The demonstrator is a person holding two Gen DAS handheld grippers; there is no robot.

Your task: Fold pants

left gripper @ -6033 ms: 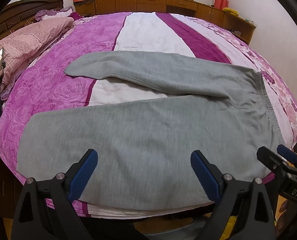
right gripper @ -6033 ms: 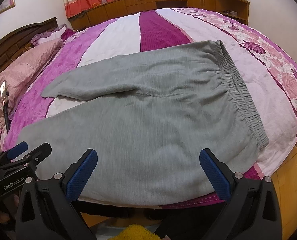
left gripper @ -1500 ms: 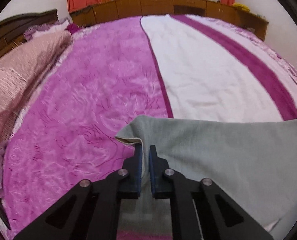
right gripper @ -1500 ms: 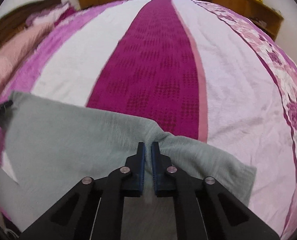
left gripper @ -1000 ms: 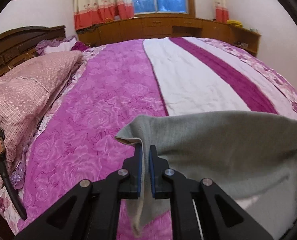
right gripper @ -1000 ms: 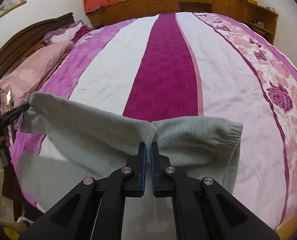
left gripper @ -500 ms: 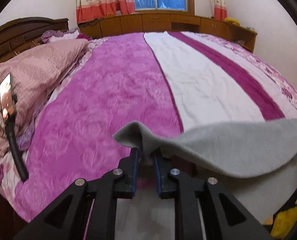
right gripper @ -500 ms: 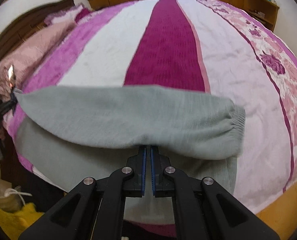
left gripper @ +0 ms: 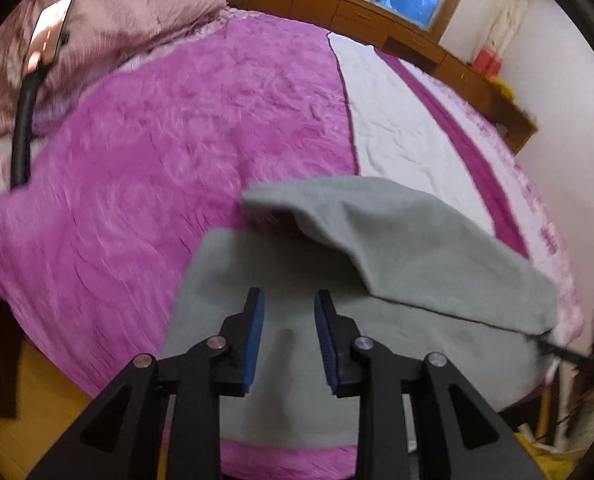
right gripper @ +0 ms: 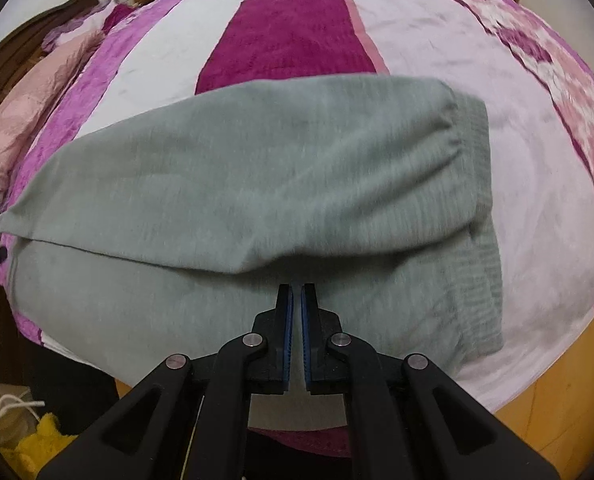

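Figure: both wrist views, grey pants point(right gripper: 257, 184) lying across the near edge of the bed point(left gripper: 157, 140), long axis running side to side in front of me, waistband toward my right and cuffs toward my left. The far leg had been brought over the near one, so that the upper layer draped loosely on the lower, its near edge not yet settled flat.

My left claw point(left gripper: 288, 300) had just been opening; its blue pads point(left gripper: 255, 336) stood apart with no cloth between them, and the freed cuff corner lay just beyond and above the tips. My right claw point(right gripper: 296, 292) was pressed together. Whether it was pinching the upper layer's edge I cannot tell: the fold hung directly over the tips, hiding the contact.

Judgement: the lengthwise fold appeared nearly complete. The next fold would turn on the pants' long axis: cuffs carried toward the waistband. My left claw was the nearer to the cuff end, so that move would probably start there.
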